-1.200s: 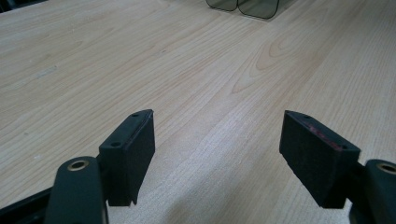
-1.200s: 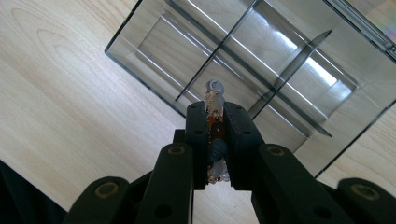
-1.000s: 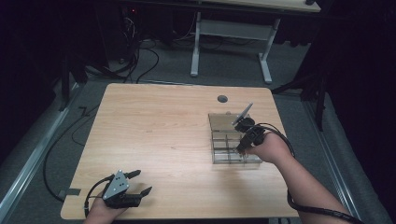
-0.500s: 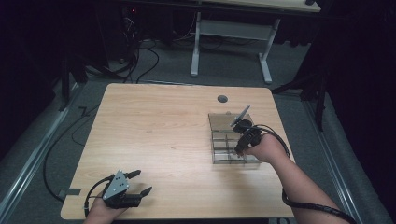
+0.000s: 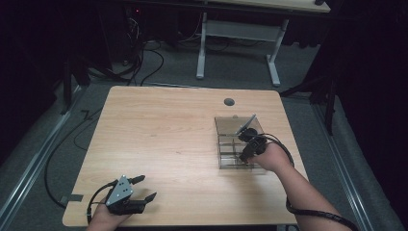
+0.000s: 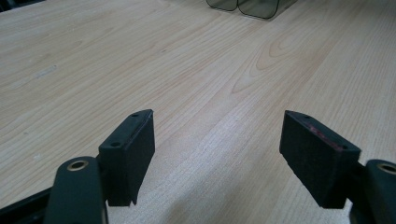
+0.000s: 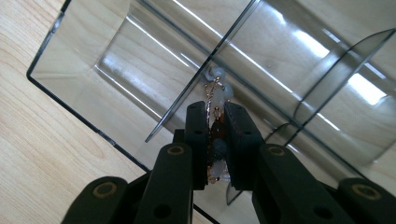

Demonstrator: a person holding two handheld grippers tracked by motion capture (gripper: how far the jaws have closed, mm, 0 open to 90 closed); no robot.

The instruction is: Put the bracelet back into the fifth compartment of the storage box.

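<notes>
A clear smoky plastic organizer box (image 5: 226,125) with several compartments sits on the right half of the wooden table (image 5: 168,134). My right gripper (image 5: 246,153) reaches down into it. In the right gripper view the right gripper (image 7: 215,112) is shut on a beaded bracelet (image 7: 215,93) of pale and brown beads on thin wire, held over a divider wall (image 7: 196,84) of the box (image 7: 84,70). My left gripper (image 5: 144,187) rests at the table's front left corner, open; in the left gripper view the left gripper (image 6: 217,135) has only bare wood between its pads.
A round dark cable grommet (image 5: 229,102) sits near the table's far edge. The box's far corner (image 6: 247,5) shows at the top of the left gripper view. Cables (image 5: 144,62) and a white desk frame (image 5: 240,43) lie on the floor beyond the table.
My right hand and gripper have shifted slightly toward the near side of the box. The left gripper has stayed put.
</notes>
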